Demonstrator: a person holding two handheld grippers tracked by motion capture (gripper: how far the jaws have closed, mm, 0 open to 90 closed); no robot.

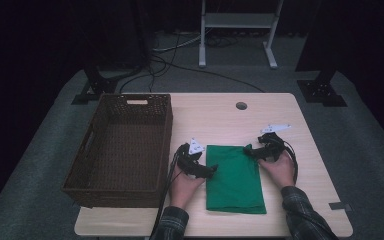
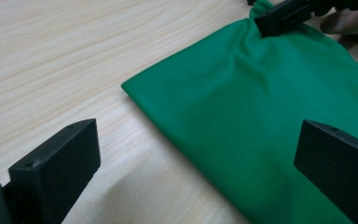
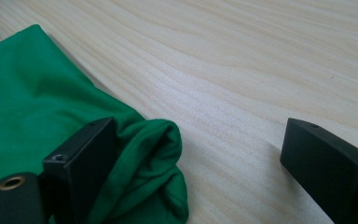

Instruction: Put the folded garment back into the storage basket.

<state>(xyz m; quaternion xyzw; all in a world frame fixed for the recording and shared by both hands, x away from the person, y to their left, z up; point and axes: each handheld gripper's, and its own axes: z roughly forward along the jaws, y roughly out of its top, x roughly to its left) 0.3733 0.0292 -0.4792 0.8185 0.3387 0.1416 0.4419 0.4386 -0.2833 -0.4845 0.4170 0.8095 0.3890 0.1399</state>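
Starting at the left of the high view:
Basket (image 1: 122, 150): sat brown and woven, left of centre on the surface (image 1: 220, 117).
Left claw (image 1: 207, 171): hovered with jaws spread wide, released, over the cloth's left edge.
Green cloth (image 1: 235, 180): lay folded at centre, lower half of the frame.
Right claw (image 1: 249, 151): stood wide at the cloth's upper right corner, bunched fabric against one jaw, nothing pinched.

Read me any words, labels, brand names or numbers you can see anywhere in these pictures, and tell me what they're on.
None: no readable text on the green cloth, the wicker basket, the wooden table, or either hand-held gripper, left or right.
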